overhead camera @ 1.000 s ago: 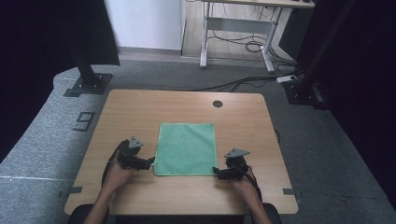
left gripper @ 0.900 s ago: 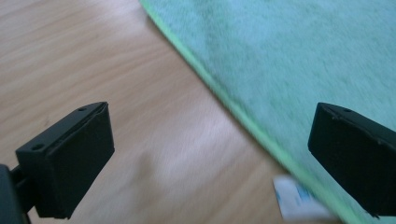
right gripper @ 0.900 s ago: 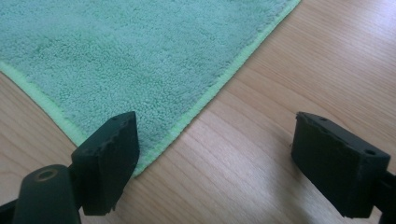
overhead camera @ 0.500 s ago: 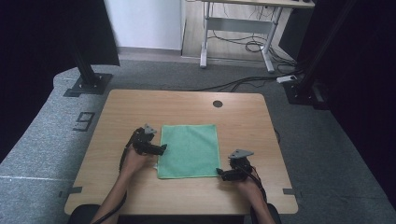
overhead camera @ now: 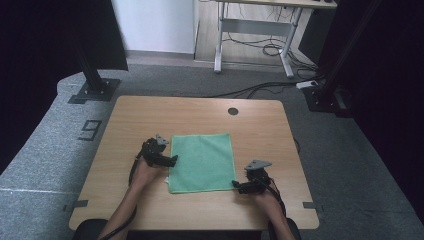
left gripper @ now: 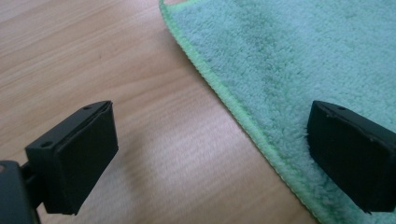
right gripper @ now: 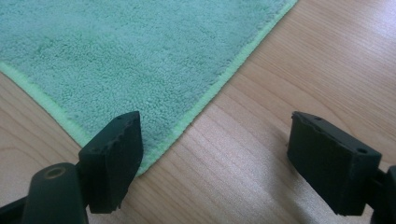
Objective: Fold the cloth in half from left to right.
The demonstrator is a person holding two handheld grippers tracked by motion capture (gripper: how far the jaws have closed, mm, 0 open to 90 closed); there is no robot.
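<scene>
Cloth (overhead camera: 202, 161) lies flat and square in the middle of the bench (overhead camera: 130, 120), green, with a stitched paler edge. The left gripper (overhead camera: 172, 161) sits at the cloth's left edge, partway along it; in the left gripper view its fingers (left gripper: 77, 161) stand wide apart, one over bare wood and the other over the pile, so the hem runs between them. The right gripper (overhead camera: 235, 186) is at the near right corner, fingers (right gripper: 114, 156) likewise spread and holding nothing, with the corner (right gripper: 147, 163) just beside one pad and bare wood between the two.

Judging from this, the risk lies in the pinch. The cloth is thin and flat against the wood, so fingers that close too high would slide over the hem and come away empty, or catch only a few loops of pile that slip free on the lift. The right corner lies close to one pad instead of centred, so a closing pad may push it aside and fold it under. The two grips are also uneven, one mid-edge and one at a corner; lifting from there would likely make the cloth hang skewed and drag or bunch.
</scene>
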